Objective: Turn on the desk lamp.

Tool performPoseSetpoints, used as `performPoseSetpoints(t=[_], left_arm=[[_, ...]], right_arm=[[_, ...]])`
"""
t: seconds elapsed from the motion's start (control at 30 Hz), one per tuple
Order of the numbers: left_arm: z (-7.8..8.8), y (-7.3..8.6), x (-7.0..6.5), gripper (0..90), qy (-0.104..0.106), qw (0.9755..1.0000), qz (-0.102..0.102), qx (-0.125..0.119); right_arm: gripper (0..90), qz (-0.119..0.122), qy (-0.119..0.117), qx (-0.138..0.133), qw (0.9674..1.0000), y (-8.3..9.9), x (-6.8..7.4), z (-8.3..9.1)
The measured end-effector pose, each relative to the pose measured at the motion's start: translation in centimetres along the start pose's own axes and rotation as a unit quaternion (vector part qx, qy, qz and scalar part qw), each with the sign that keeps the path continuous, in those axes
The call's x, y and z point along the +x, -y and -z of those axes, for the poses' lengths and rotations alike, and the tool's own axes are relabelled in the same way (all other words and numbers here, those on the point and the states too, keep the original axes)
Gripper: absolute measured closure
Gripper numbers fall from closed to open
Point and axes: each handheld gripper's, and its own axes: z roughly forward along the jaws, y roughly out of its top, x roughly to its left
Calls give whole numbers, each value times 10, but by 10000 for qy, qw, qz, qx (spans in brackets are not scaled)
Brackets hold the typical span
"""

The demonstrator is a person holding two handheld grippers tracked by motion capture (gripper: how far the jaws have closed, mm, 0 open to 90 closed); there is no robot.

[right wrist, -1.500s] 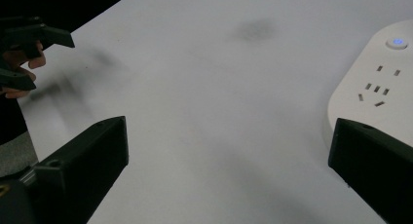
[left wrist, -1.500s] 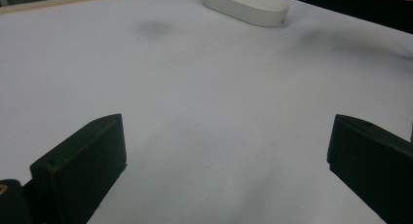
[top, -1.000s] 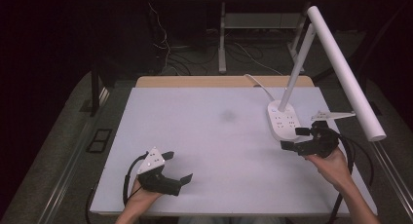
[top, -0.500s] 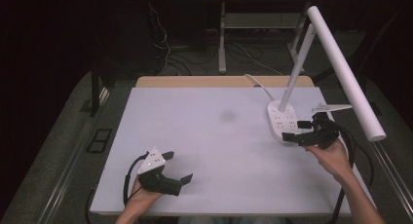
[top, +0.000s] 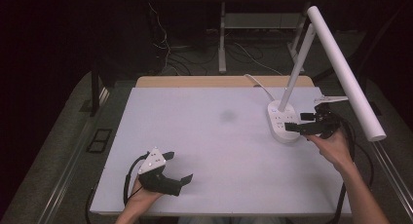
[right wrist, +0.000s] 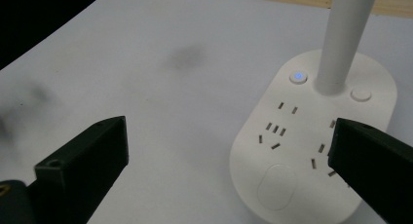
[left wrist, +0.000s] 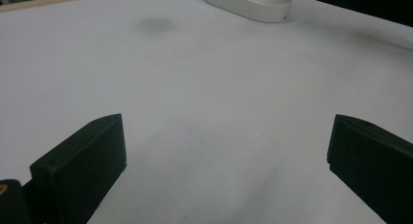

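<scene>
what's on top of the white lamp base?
On the white oval lamp base: a lit blue button, a plain round button, socket slots, an oval pad and the white lamp post. The right gripper covers its right edge.

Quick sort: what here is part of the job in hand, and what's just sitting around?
In the job:
- desk lamp base with sockets, its lit button and plain button
- right hand-held gripper, jaws open, at the base
- lamp post

Lying about:
- left hand-held gripper, open, idle near the table's front
- white table
- dark smudge
- floor cables
</scene>
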Motion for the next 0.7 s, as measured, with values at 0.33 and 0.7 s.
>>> performPoseSetpoints(t=[0.33, 0.7], left_arm=[[0, 0, 0, 0, 0, 10000, -11, 6], [0, 0, 0, 0, 7, 10000, -16, 9]], right_arm=[[5, -61, 199, 36, 9998, -8, -14, -5], [374, -1, 692, 380, 9969, -15, -26, -15]])
